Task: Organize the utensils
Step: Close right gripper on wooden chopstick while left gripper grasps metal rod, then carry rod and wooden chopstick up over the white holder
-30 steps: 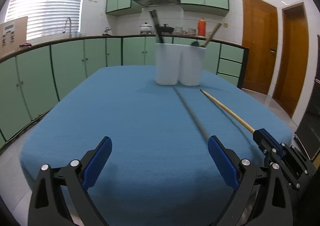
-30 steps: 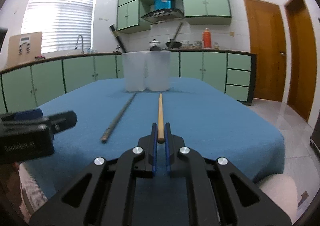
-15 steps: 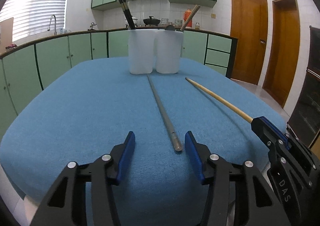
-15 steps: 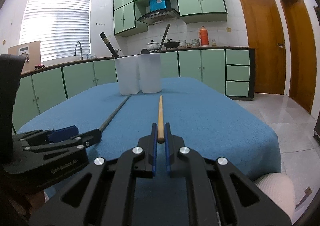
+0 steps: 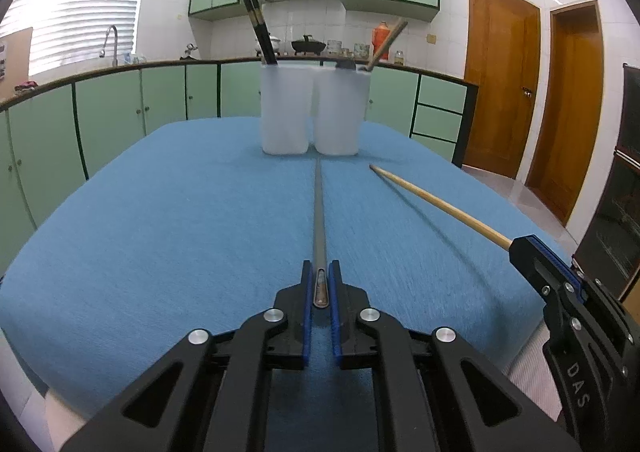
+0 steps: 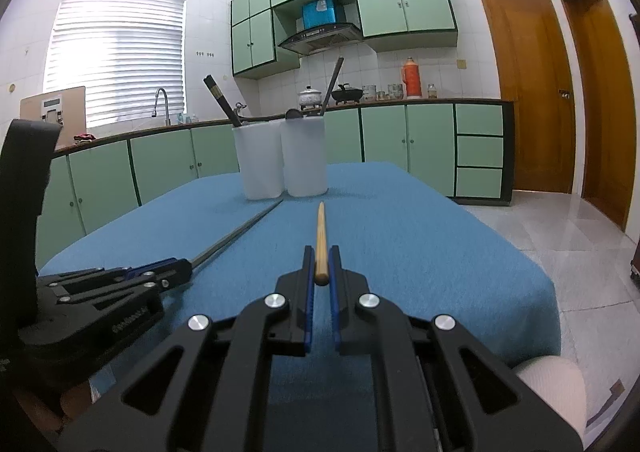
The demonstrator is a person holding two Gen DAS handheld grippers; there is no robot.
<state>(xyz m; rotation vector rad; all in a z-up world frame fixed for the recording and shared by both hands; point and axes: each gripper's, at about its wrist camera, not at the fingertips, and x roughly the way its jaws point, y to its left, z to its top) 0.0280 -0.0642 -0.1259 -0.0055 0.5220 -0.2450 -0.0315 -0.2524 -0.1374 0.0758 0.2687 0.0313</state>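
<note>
My left gripper (image 5: 321, 278) is shut on the near end of a grey metal chopstick (image 5: 318, 208) that points toward two white holders (image 5: 285, 110) at the table's far end. My right gripper (image 6: 321, 262) is shut on the near end of a wooden chopstick (image 6: 320, 230), lifted a little off the cloth. In the left wrist view the wooden chopstick (image 5: 436, 208) runs to the right gripper (image 5: 532, 252). In the right wrist view the grey chopstick (image 6: 236, 234) runs to the left gripper (image 6: 176, 266). The left holder has dark chopsticks (image 5: 258, 28), the right holder (image 5: 340, 112) a wooden utensil (image 5: 386, 42).
A blue cloth covers the table (image 5: 180, 212). The holders (image 6: 280, 160) stand side by side at its far middle. Green cabinets and a counter run behind, wooden doors (image 5: 504, 92) to the right. The table's right edge drops to a tiled floor (image 6: 560, 236).
My left gripper moved right, came over the grey chopstick's near end and shut on it. My right gripper kept its hold on the wooden chopstick and rose slightly.
</note>
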